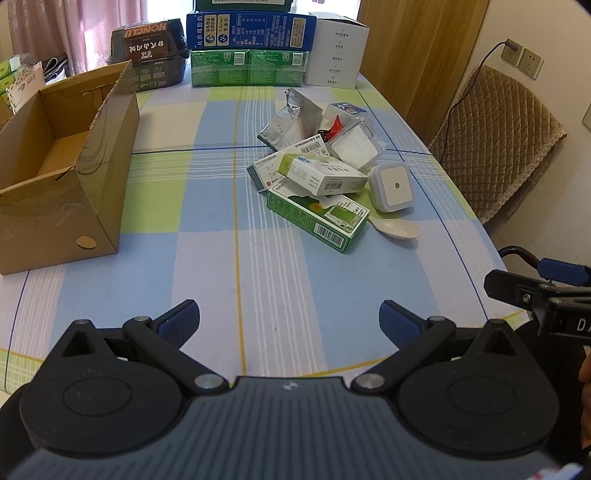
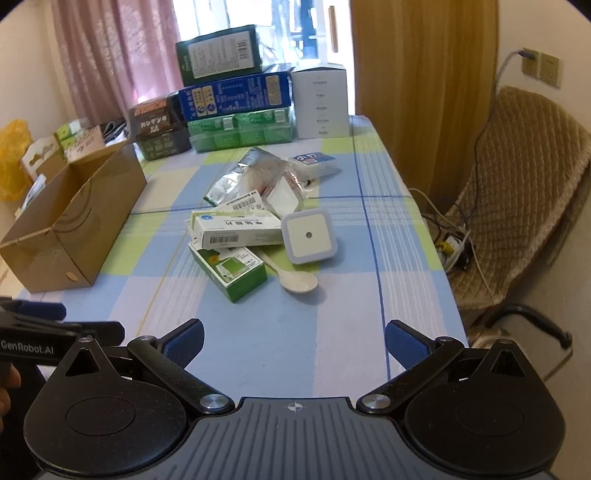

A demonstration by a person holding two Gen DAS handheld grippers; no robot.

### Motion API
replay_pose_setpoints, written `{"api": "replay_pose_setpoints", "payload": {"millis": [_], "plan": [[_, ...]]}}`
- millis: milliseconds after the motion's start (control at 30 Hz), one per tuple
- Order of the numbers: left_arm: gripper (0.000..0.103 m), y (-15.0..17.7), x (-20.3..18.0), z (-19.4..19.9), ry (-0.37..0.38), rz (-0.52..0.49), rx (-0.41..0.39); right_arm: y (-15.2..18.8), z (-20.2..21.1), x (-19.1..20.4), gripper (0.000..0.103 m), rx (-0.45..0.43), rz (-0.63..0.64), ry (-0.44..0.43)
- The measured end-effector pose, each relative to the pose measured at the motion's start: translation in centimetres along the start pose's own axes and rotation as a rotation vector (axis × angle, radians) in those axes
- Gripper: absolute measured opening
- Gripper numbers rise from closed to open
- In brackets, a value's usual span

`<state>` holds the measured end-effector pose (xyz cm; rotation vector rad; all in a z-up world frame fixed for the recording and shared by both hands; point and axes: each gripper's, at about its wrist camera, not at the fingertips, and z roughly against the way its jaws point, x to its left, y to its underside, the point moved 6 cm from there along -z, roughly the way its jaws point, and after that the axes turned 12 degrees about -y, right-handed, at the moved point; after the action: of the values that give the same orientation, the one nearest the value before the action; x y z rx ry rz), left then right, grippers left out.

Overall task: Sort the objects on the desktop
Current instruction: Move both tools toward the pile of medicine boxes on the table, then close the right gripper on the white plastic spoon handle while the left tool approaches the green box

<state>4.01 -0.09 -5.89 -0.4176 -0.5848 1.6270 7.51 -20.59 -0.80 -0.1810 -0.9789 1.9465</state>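
Observation:
A pile of small items lies mid-table: a green box, a white medicine box, a square white night light, a pale spoon, foil pouches and a clear plastic tub. An open cardboard box stands at the left. My left gripper and right gripper are both open and empty, hovering over the table's near edge, well short of the pile.
Stacked cartons stand at the far end: blue, green, white and dark. A padded chair is right of the checked tablecloth.

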Motion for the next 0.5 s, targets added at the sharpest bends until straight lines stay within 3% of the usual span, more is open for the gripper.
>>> {"api": "replay_pose_setpoints", "payload": {"millis": [367,500], "plan": [[0.102,-2.1,-0.6,-2.6,-0.016,0.010,0.009,-1.9,-4.3,-1.8,0.100,0.129,0.240,-0.085],[0.102,-3.1,-1.4,-3.9,-0.007,0.010,0.008,-2.7,-6.5,-2.8,0.083,0.175,0.306,-0.122]]}}
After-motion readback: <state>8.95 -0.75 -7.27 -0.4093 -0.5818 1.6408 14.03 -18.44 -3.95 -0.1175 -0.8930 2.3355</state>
